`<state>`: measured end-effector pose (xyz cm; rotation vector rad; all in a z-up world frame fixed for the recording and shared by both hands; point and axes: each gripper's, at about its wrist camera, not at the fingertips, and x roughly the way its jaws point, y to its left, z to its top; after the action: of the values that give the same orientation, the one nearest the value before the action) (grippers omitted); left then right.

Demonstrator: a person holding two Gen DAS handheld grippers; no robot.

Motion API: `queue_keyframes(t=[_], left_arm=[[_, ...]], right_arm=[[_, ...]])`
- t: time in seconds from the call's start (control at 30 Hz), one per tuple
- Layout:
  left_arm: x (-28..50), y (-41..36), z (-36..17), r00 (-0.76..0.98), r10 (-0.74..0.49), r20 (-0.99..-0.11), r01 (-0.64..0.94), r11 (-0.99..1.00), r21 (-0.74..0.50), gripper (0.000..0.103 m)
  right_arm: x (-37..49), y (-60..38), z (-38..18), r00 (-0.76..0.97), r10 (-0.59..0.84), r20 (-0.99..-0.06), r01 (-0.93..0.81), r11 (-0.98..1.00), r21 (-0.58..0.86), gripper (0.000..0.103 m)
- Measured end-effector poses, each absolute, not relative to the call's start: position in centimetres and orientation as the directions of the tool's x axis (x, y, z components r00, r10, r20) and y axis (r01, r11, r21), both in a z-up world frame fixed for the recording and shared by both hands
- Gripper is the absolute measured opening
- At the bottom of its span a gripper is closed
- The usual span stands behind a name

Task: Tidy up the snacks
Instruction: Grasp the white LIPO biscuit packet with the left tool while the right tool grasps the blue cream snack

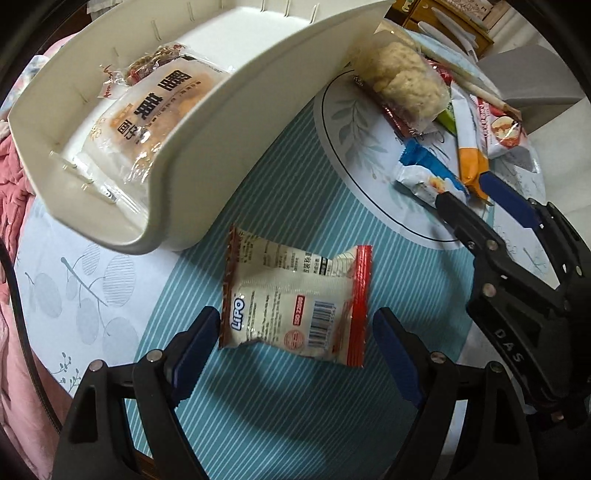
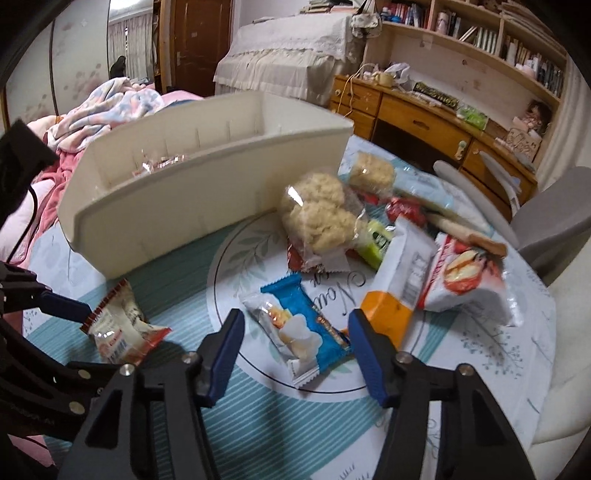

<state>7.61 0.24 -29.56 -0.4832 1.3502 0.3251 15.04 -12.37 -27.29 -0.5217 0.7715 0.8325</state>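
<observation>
Both hand-held grippers hover over the table with jaws apart and nothing clamped: the left gripper (image 1: 295, 339) straddles a red-edged Lipo packet (image 1: 295, 299), pads clear of it on each side, and the right gripper (image 2: 295, 336) brackets a blue wafer packet (image 2: 303, 328) without pressing it.

Largest on the table is the cream storage bin (image 2: 207, 206), at ten o'clock in the right wrist view, already holding a cake pack (image 1: 147, 110). Next comes the loose pile at two o'clock: a puffed rice cake bag (image 2: 321, 218), an orange-ended packet (image 2: 395, 280) and a strawberry packet (image 2: 465, 273).

Risk, as I judge it: the flat, slippery wrappers may slide away or crumple if the pads close off-centre, and the right gripper could nip the orange-ended packet lying beside its target.

Underneath is a round table under a teal-striped cloth (image 1: 280, 192). Behind, at twelve o'clock, stand a wooden desk (image 2: 424, 114) and bookshelves (image 2: 480, 33); a rumpled blanket (image 2: 110, 99) lies at ten.
</observation>
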Motion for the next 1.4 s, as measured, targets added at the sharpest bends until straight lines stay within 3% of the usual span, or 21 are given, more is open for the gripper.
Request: queue_keyframes(t=[0.37,0.5,0.87,1.4], left_arm=[[8.0,-0.4,-30.7,0.181,0.014,-0.983,-0.488,0.869,-0.078,0.084],[8.6,-0.6,-31.0,0.176,0.036,-0.984,-0.485,0.873,-0.055,0.084],[9.5,-0.8,-30.8,0.195,0.089,-0.977,-0.471,0.882,-0.013,0.056],[7.1,1.2,-29.2,0.176,0.000,-0.984,-0.455,0.887,-0.081,0.053]], right_arm=[[16.5,-12.1,-29.8,0.407,0.438,-0.801,-0.816,0.568,-0.104,0.052],[17.0,-12.1,-30.0,0.408,0.437,-0.801,-0.812,0.574,-0.101,0.042],[18.1,-12.2,-29.6,0.334,0.439,-0.834,-0.806,0.592,-0.012,0.032],[16.3,-14.1,-29.1,0.228,0.373,-0.900,-0.691,0.712,0.120,0.029]])
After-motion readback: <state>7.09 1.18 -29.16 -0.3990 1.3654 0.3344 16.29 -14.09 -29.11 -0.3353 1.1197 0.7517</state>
